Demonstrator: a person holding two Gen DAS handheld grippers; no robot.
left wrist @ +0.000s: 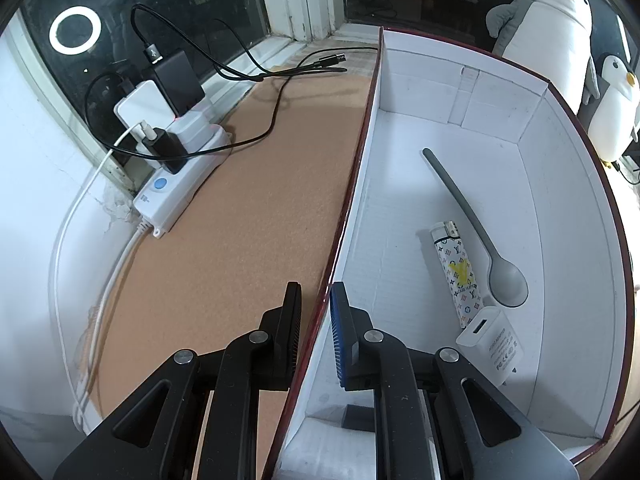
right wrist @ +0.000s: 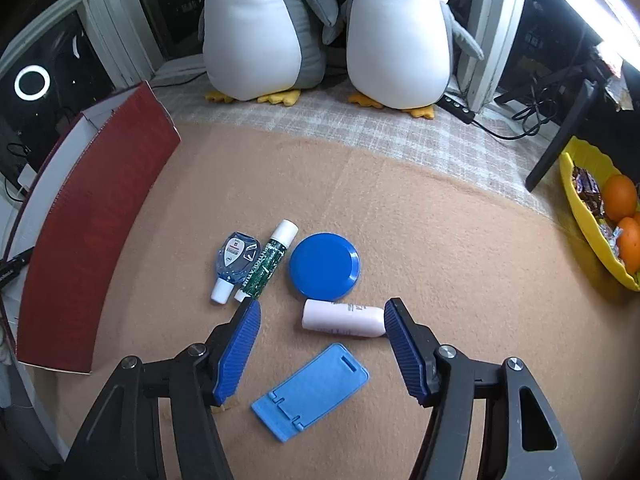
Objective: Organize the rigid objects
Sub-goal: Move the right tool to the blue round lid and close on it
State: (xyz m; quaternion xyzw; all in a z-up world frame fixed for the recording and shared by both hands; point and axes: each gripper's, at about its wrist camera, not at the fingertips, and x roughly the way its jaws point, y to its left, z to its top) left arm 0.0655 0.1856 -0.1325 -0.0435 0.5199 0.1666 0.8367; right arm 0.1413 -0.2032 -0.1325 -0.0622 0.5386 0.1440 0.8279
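Observation:
In the left wrist view my left gripper [left wrist: 316, 300] is shut on the left wall of the red box [left wrist: 360, 148], one finger outside, one inside. In the box lie a grey spoon [left wrist: 476, 228], a patterned lighter [left wrist: 456, 268] and a white charger [left wrist: 490, 344]. In the right wrist view my right gripper [right wrist: 322, 316] is open and empty above the mat. Between its fingers lie a pink bottle [right wrist: 342, 317] and a light-blue phone stand [right wrist: 312, 390]. Beyond them are a blue disc [right wrist: 324, 266], a green tube [right wrist: 266, 260] and a small blue bottle [right wrist: 234, 262].
The red box [right wrist: 92, 224] stands at the left in the right wrist view. Two plush penguins [right wrist: 392, 36] sit at the back. A yellow bowl [right wrist: 580, 208] with oranges is at the right. A power strip [left wrist: 176, 188] with cables lies left of the box.

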